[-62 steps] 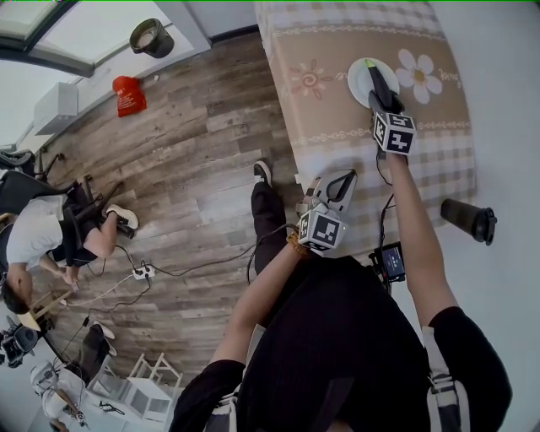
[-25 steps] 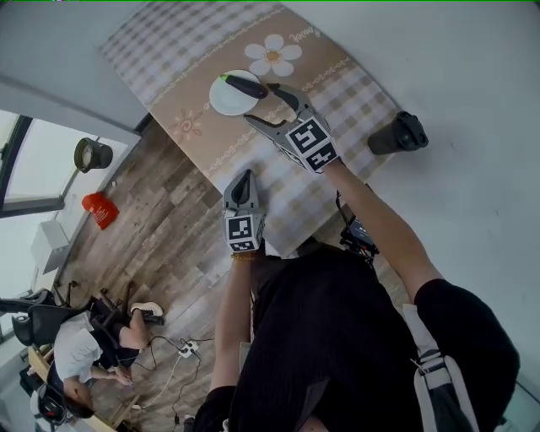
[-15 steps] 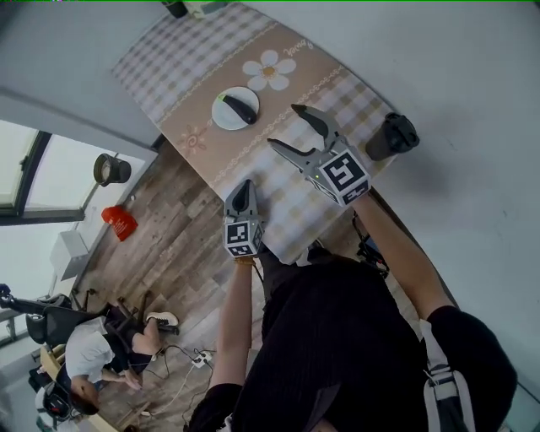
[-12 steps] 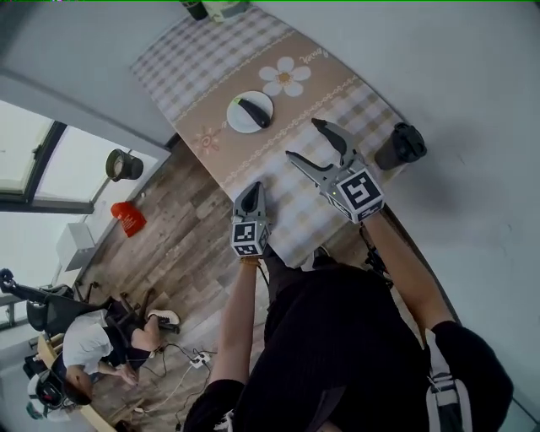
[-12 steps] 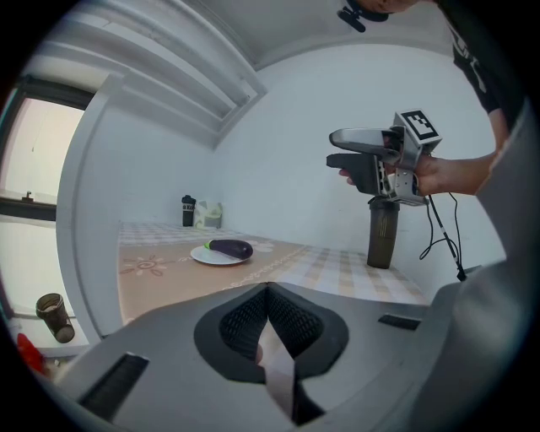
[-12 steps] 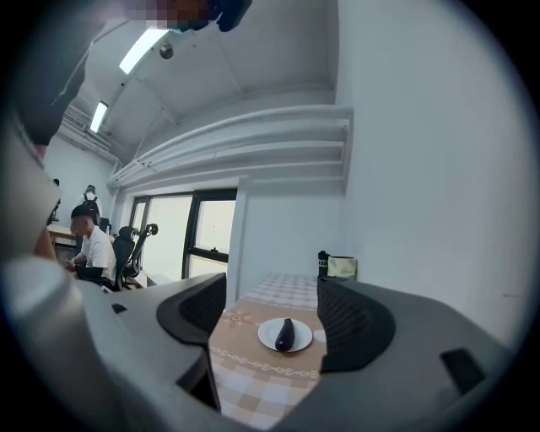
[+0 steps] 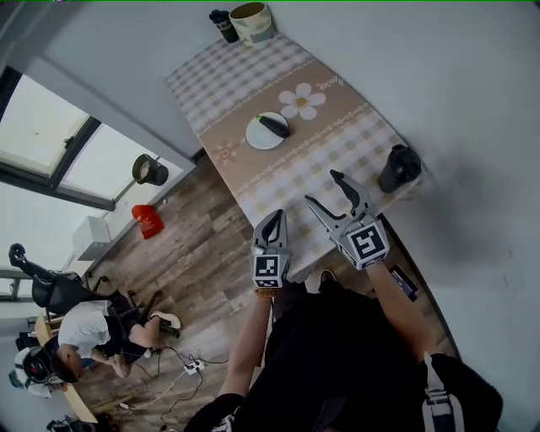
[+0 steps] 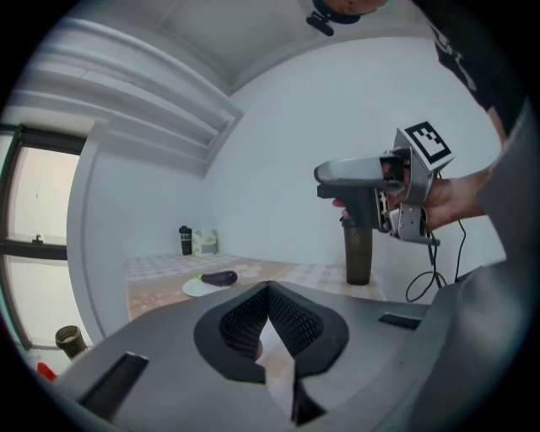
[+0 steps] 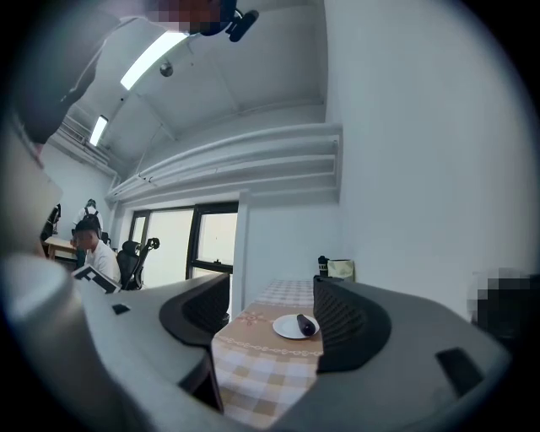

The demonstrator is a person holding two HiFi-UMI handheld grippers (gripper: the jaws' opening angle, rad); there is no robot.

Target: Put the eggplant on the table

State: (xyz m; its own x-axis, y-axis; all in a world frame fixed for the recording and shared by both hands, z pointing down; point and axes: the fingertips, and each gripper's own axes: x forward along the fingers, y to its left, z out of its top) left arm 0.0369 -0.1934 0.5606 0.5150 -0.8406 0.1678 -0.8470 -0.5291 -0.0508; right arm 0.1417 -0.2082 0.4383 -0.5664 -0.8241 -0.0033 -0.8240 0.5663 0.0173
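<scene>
A dark purple eggplant [image 7: 274,126] with a green stem lies on a white plate [image 7: 257,135] in the middle of the checked table [image 7: 337,126]. Both grippers hang over the table's near end, well short of the plate. My left gripper [image 7: 272,221] is shut with nothing in it; its view shows the eggplant [image 8: 219,278] far ahead. My right gripper [image 7: 325,191] is open and its jaws are closing with nothing between them. The plate [image 9: 289,328] and eggplant [image 9: 306,324] appear between its fingers, far off.
A dark tumbler [image 7: 396,167] stands at the table's right edge, next to the right gripper. A black cup [image 7: 224,24] and a pale pot [image 7: 253,21] sit at the far end. A white wall runs along the right. Left of the table are wooden floor and a seated person [image 7: 80,331].
Both grippers have drawn back from the plate toward the table's near end and risen. The right gripper, earlier at the eggplant, is now clear of it. The eggplant stays on the plate.
</scene>
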